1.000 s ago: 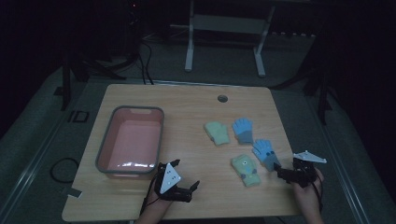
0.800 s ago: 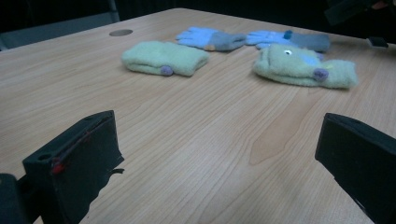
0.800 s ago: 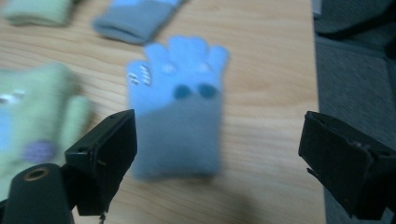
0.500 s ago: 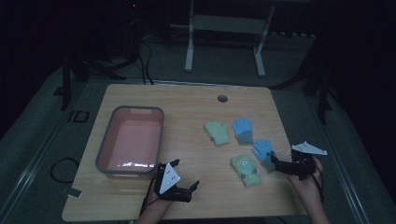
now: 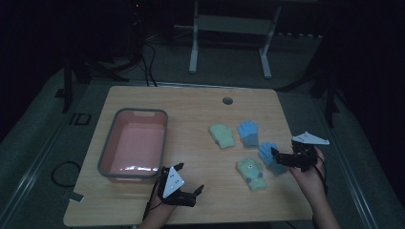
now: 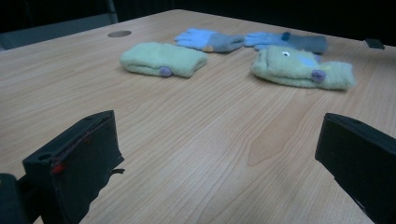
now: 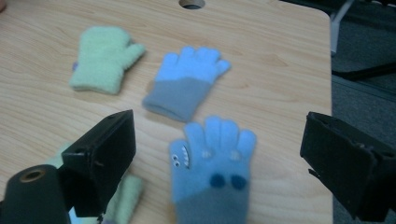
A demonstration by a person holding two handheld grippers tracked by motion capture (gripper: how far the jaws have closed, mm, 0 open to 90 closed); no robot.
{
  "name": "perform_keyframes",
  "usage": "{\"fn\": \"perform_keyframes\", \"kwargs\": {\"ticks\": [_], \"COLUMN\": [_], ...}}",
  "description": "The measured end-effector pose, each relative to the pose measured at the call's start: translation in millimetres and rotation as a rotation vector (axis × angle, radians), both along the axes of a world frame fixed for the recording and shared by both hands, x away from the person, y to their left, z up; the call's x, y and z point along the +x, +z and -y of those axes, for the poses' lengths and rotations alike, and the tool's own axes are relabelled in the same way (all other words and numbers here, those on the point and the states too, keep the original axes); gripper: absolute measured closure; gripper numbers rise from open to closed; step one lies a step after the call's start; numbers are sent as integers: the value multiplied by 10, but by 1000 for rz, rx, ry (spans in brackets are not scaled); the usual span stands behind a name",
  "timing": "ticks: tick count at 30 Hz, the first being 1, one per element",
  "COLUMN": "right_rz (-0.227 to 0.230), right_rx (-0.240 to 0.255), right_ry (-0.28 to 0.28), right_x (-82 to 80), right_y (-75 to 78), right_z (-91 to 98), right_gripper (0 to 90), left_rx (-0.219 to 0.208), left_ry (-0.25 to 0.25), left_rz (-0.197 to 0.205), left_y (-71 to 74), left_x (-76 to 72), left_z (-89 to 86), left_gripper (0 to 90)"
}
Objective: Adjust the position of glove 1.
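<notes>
The right gripper point(image 7: 217, 158) stands wide open with nothing between its jaws, poised just above the near blue glove point(image 7: 212, 172), the one with a small face stitched on its palm; the glove lies flat on the table point(image 5: 191, 105), fingers pointing away from the person, and in the high view the same gripper point(image 5: 278, 156) sits at that glove's point(image 5: 268, 153) cuff end near the table's right edge. This looks like the approach before a first pick: the jaws straddle the glove but have not closed. Just beyond lies a second blue glove point(image 7: 184, 84), then a pale green mitten point(image 7: 100, 58) to its side, and another green mitten point(image 5: 251, 172) nearer the person. The left gripper point(image 5: 189, 183) rests low near the front edge, also fully open and holding nothing, its view looking across bare wood toward the mittens. A pink tub point(image 5: 134, 143) stands well apart on the left side, a likely place for the gloves. The next move probably calls for lowering the right jaws onto the fabric and pinching enough of it to lift cleanly.
</notes>
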State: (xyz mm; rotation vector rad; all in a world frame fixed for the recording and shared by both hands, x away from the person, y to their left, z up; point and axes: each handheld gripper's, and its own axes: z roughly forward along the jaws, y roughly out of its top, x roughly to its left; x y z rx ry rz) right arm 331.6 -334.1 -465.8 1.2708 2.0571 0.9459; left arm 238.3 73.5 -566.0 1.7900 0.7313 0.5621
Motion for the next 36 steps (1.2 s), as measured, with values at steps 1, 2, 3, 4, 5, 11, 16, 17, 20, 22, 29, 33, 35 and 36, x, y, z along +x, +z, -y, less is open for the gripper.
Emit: {"fn": "perform_keyframes", "kwargs": {"ticks": [1, 2, 3, 4, 5, 11, 16, 17, 20, 22, 29, 33, 35, 36], "right_rz": [1, 4, 5, 8, 14, 15, 16, 20, 19, 11, -6, -9, -9, -9], "right_rx": [-2, -9, -10, -10, -9, -4, -6, -10, -5, -6, -16, -12, -13, -18], "right_ry": [4, 15, 17, 25, 33, 66, 105, 110, 131, 146, 188, 211, 219, 222], "right_x": [17, 52, 60, 71, 81, 156, 226, 245, 287, 325, 441, 501, 531, 543], "right_y": [11, 42, 56, 70, 84, 141, 167, 172, 181, 178, 159, 156, 150, 145], "right_z": [-19, -68, -88, -107, -125, -253, -374, -406, -476, -530, -727, -844, -902, -922], "right_gripper": [103, 111, 135, 135, 135, 136, 144, 151, 153, 153, 175, 194, 206, 207], "left_rx": [-1, -1, -1, -1, -1, -1, -1, -1, -1, 0, -3, 0, 0, 0], "left_ry": [0, -1, -1, -1, -2, -2, -3, -3, -4, -4, -4, -6, -7, -7], "left_rz": [2, 2, 2, 1, 1, 0, 1, 1, 0, -1, 1, 3, 3, 2], "left_y": [0, 0, 0, 0, 0, 0, 0, 0, 0, 0, 0, 0, 0, 0], "left_x": [-2, -2, -2, -2, -1, 0, -1, -1, 0, 2, -1, -3, -3, -2], "left_z": [0, 0, 0, 0, 0, -1, 0, 0, -1, 0, -2, 0, 0, 0], "left_gripper": [0, 0, 0, 0, 0, 0, 0, 0, 0, 0, 0, 0, 0, 0]}}
